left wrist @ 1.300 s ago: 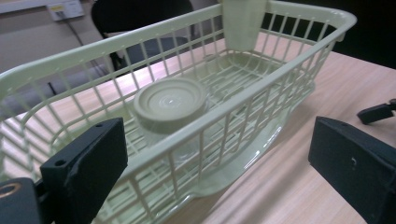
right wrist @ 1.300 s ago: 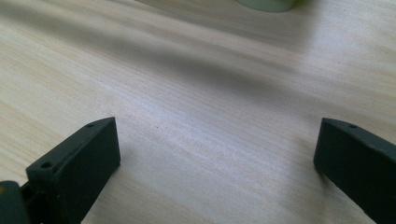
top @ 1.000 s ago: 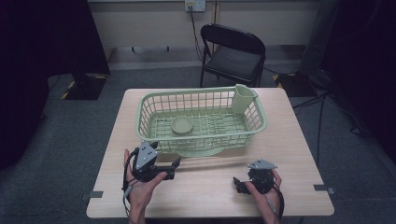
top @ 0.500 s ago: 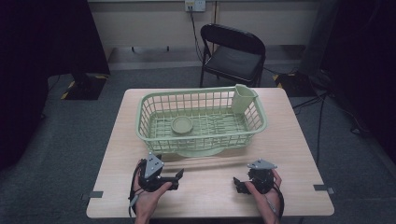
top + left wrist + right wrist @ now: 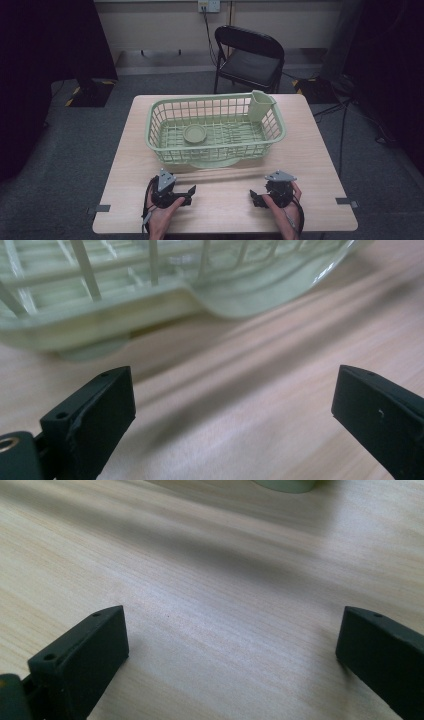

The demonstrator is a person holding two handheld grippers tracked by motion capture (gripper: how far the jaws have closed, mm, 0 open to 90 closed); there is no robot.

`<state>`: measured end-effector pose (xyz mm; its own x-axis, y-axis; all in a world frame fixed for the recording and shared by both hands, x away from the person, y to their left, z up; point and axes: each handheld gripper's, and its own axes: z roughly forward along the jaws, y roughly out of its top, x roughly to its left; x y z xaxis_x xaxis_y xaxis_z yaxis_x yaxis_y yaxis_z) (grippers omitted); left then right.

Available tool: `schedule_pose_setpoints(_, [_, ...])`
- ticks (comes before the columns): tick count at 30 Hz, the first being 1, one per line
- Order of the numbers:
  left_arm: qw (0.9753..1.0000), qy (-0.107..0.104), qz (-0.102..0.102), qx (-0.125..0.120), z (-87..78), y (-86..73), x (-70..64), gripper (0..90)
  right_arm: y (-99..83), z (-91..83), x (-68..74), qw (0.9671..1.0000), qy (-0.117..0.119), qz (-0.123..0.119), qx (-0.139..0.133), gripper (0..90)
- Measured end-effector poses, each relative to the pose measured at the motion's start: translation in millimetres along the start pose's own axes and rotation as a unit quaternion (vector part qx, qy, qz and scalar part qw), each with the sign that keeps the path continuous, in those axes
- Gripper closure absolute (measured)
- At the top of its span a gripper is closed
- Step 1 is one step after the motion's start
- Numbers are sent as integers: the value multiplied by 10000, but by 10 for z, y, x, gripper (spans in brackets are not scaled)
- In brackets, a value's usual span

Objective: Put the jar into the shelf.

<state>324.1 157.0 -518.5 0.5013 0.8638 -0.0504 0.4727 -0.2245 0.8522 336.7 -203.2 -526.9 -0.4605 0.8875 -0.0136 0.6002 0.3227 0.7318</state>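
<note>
The left gripper (image 5: 186,192) is held wide open and empty, low over the table (image 5: 320,165), with nothing between its fingers (image 5: 95,415). The basket (image 5: 215,131) stands ahead of those fingers, near but apart; its base and a rounded tray lip beneath it are seen just beyond them in the left gripper view. A small round dish (image 5: 194,133) lies inside the basket, past its near wall. The right gripper (image 5: 256,196) is likewise spread wide and empty, with bare wood between its fingers (image 5: 85,655). If the basket is taken by one thin rim bar only, it could be tipped or dragged askew. If a jaw is pushed through the lattice, it could be snagged.
</note>
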Motion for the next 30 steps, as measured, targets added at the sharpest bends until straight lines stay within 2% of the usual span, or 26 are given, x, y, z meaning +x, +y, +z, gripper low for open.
schedule_pose_setpoints(3, [9994,200,32,267,34,12,-12,32,0,0,0,10000,0,1,-1,0])
schedule_pose_setpoints(6, [9984,307,79,472,70,21,-30,34,0,0,0,10000,0,0,0,0])
schedule_pose_setpoints(9, [9969,373,170,677,106,30,-50,36,0,0,0,10000,0,0,0,0])
schedule_pose_setpoints(12, [9958,433,185,783,131,35,-63,36,0,0,0,10000,0,1,0,0])
schedule_pose_setpoints(14, [9942,477,168,951,161,38,-66,36,0,0,0,10000,0,1,0,0])
schedule_pose_setpoints(18, [9939,442,72,1008,168,43,-39,23,0,0,0,10000,0,0,0,0])
schedule_pose_setpoints(30, [9937,410,104,1038,171,45,-35,9,0,0,0,10000,0,1,0,0])
